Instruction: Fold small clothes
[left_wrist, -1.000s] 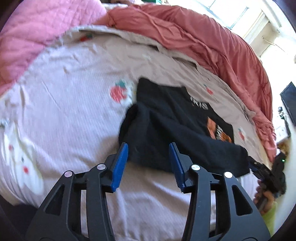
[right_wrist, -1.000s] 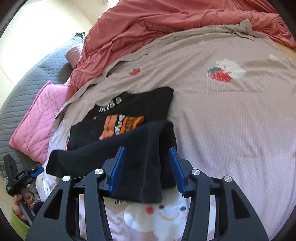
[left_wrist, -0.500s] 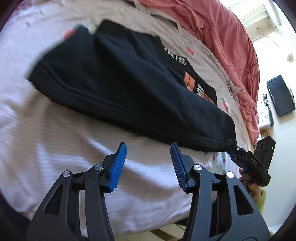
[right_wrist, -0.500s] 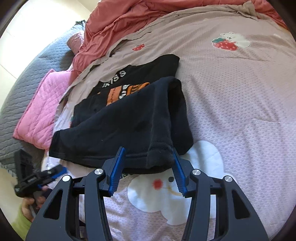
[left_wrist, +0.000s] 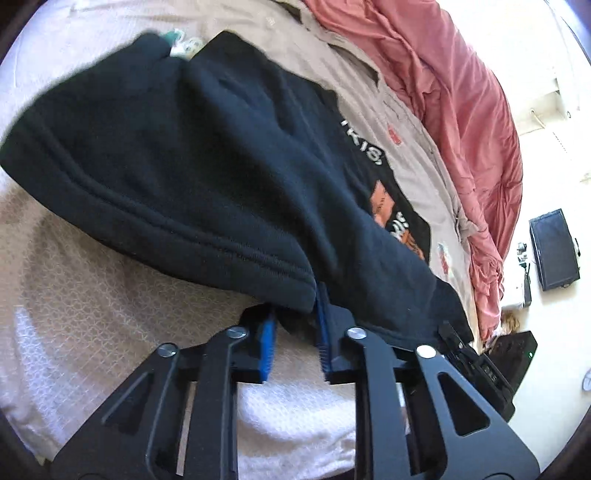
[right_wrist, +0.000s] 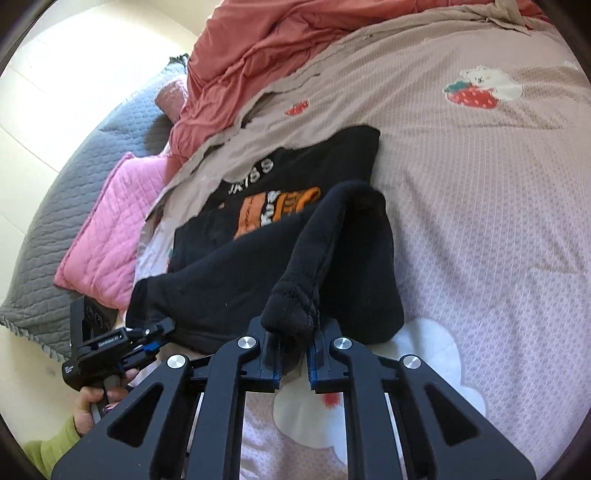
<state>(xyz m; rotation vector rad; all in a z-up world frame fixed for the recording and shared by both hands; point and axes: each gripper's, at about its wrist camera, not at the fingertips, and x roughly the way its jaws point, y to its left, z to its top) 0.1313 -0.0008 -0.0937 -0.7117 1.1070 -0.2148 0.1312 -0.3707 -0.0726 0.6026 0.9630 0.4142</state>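
A small black sweatshirt with an orange and white print lies folded over on the bed. It also shows in the right wrist view. My left gripper is shut on its near hem at one corner. My right gripper is shut on a bunched fold of the hem at the other corner, lifted off the bed. The left gripper also shows in the right wrist view, held by a hand.
The bed sheet is pink with strawberry and bear prints. A red duvet is heaped at the far side. A pink pillow and grey quilt lie left. A dark screen stands beyond the bed.
Both grippers moved in onto the near hem and closed on it. The right one has lifted its corner into a bunched fold.
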